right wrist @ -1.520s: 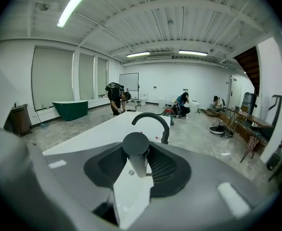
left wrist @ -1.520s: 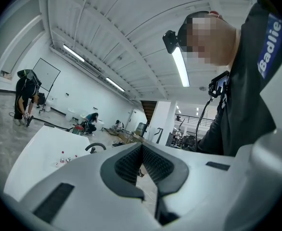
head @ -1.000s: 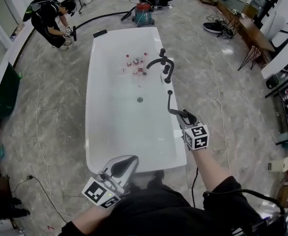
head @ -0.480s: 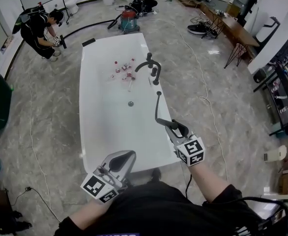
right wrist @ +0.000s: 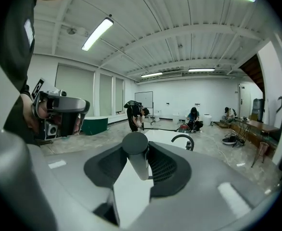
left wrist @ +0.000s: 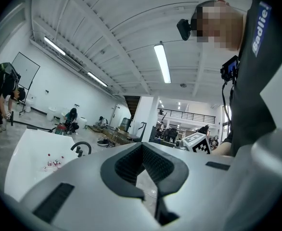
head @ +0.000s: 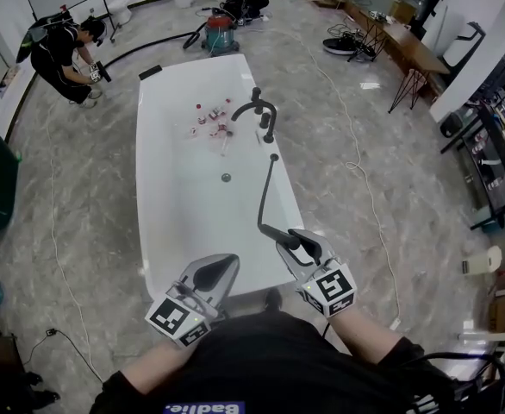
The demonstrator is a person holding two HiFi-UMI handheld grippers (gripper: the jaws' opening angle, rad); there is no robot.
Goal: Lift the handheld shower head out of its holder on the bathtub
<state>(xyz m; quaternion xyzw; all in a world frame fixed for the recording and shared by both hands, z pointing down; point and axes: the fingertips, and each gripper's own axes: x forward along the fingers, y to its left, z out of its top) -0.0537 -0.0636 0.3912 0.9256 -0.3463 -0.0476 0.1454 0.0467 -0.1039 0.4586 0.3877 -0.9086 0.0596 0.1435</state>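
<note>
what is hidden or unclear: in the head view the wearer's dark torso cuts off the lower edge and covers both forearms behind the marker cubes. the spray face of the shower head (head: 278,235) cannot be made out. in the right gripper view we see only a rounded grey end and a short length of its body. the holder on the tub deck is too small to identify. the small bottles (head: 209,121) in the far end of the bathtub (head: 171,222) are too small for us to count.

gripper state: the right gripper (head: 297,247) pinches the shower head, and its pads press on both sides of the body. the left gripper (head: 222,267) has its jaws drawn together with nothing between them. it is held over the near end of the tub.

location of the task item: the shower head sits in the right gripper beside the tub's near right rim. its black hose (head: 261,192) runs back to the right rim, short of the faucet (head: 257,108).

counts: one bathtub, one faucet, one drain (head: 226,178), one hose and two grippers. one person (head: 63,46) crouches by the far left corner of the tub, and one canister vacuum (head: 222,28) stands beyond the tub.
</note>
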